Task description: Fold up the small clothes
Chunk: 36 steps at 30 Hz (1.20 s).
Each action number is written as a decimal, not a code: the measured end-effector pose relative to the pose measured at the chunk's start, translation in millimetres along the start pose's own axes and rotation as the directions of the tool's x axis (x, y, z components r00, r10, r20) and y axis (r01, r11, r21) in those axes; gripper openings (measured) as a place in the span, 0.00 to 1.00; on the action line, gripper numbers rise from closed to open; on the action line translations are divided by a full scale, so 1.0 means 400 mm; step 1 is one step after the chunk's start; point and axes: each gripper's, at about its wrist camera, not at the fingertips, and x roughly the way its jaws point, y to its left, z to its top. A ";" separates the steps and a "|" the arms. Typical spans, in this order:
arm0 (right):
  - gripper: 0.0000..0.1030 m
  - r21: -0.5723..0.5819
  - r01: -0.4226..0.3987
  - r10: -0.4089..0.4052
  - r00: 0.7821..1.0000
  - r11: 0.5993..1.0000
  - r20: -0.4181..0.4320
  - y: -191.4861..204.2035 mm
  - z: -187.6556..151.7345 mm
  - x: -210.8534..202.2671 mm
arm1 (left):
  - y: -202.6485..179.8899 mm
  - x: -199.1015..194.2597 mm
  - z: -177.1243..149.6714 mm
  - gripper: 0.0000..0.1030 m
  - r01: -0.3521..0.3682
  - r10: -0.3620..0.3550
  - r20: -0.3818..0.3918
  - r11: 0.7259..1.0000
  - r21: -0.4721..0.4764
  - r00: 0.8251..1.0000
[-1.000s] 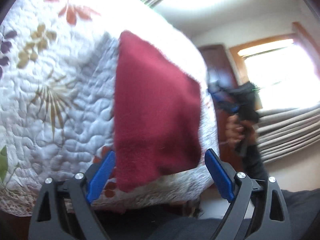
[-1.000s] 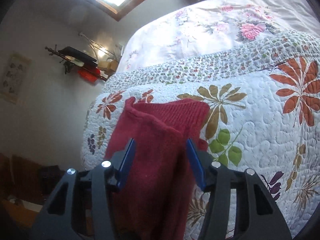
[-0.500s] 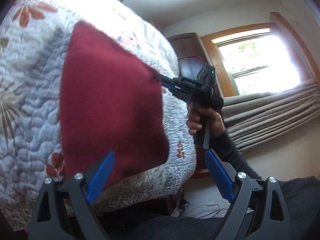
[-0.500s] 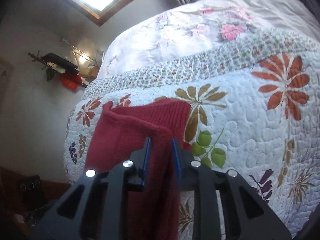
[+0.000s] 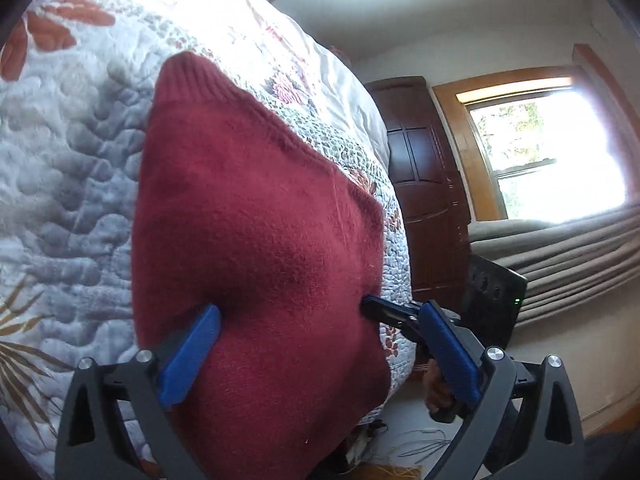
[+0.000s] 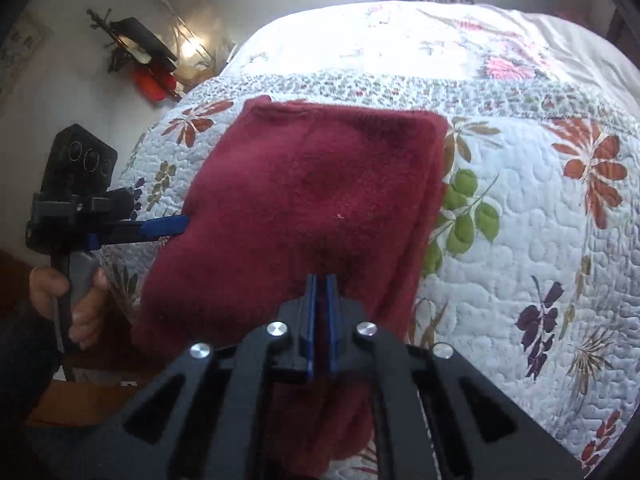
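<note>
A dark red knitted garment (image 5: pixel 256 240) lies folded on the floral quilt (image 5: pixel 72 160), its near part draped over the bed's edge. My left gripper (image 5: pixel 320 344) is open, its blue fingers (image 5: pixel 192 356) straddling the garment's lower part. The right wrist view shows the same garment (image 6: pixel 312 184), with my right gripper (image 6: pixel 320 292) shut on its near edge. The left gripper (image 6: pixel 176 224), held by a hand (image 6: pixel 68 292), meets the garment's left side. In the left wrist view the right gripper (image 5: pixel 372 308) pinches the garment's right edge.
The quilt (image 6: pixel 520 240) spreads far to the right and back. A dark wooden wardrobe (image 5: pixel 424 168), a bright window (image 5: pixel 552 152) and grey curtain folds (image 5: pixel 560 256) stand beyond the bed. A wall rack with a red item (image 6: pixel 152 76) hangs at left. Cables (image 5: pixel 420 444) lie on the floor.
My right gripper went from open to shut on the garment's near edge. My left gripper came in close, so the garment now sits between its open fingers.
</note>
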 end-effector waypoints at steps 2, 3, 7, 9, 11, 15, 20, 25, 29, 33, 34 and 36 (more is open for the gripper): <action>0.11 -0.031 -0.016 0.017 0.999 0.999 0.038 0.036 -0.024 -0.064 | -0.028 -0.043 -0.022 0.96 0.014 -0.015 0.031 0.999 0.030 0.999; 0.11 -0.034 -0.034 0.035 0.998 0.999 0.043 0.051 -0.044 -0.080 | -0.039 -0.068 -0.037 0.96 -0.015 0.013 0.036 0.998 0.064 0.999; 0.11 0.006 -0.055 0.056 0.998 0.998 -0.027 0.068 -0.137 -0.032 | -0.035 -0.103 -0.113 0.96 0.026 -0.025 -0.010 0.997 0.072 1.000; 0.00 0.061 0.018 -0.015 0.999 0.998 -0.049 0.032 -0.170 0.017 | -0.011 -0.064 -0.140 0.96 -0.006 0.011 -0.061 0.998 0.069 0.998; 0.00 0.138 0.022 -0.017 0.999 0.990 -0.039 -0.005 -0.185 0.029 | 0.016 -0.032 -0.158 0.96 -0.007 0.012 -0.074 0.998 0.060 0.997; 0.04 0.175 0.049 -0.048 0.999 0.983 -0.010 0.018 -0.198 -0.010 | 0.010 -0.021 -0.170 0.96 -0.014 0.019 -0.054 0.997 0.077 0.998; 0.70 0.237 0.180 -0.204 0.976 0.955 0.081 0.120 -0.228 -0.125 | -0.090 -0.096 -0.187 0.96 -0.156 0.156 0.006 0.979 0.134 0.988; 0.94 0.245 0.339 -0.393 0.892 0.908 0.223 0.284 -0.247 -0.281 | -0.322 -0.262 -0.258 0.96 -0.499 0.446 0.231 0.813 0.300 0.865; 0.96 0.236 0.377 -0.437 0.844 0.896 0.312 0.365 -0.253 -0.407 | -0.478 -0.385 -0.339 0.96 -0.587 0.477 0.368 0.753 0.297 0.798; 0.97 0.147 0.412 -0.436 0.813 0.899 0.387 0.437 -0.267 -0.518 | -0.571 -0.442 -0.421 0.96 -0.579 0.485 0.346 0.770 0.266 0.803; 0.97 0.139 0.419 -0.438 0.809 0.898 0.392 0.443 -0.271 -0.537 | -0.586 -0.440 -0.440 0.96 -0.575 0.483 0.341 0.777 0.257 0.806; 0.97 0.133 0.438 -0.454 0.808 0.889 0.376 0.446 -0.282 -0.564 | -0.619 -0.443 -0.482 0.96 -0.604 0.510 0.358 0.760 0.239 0.782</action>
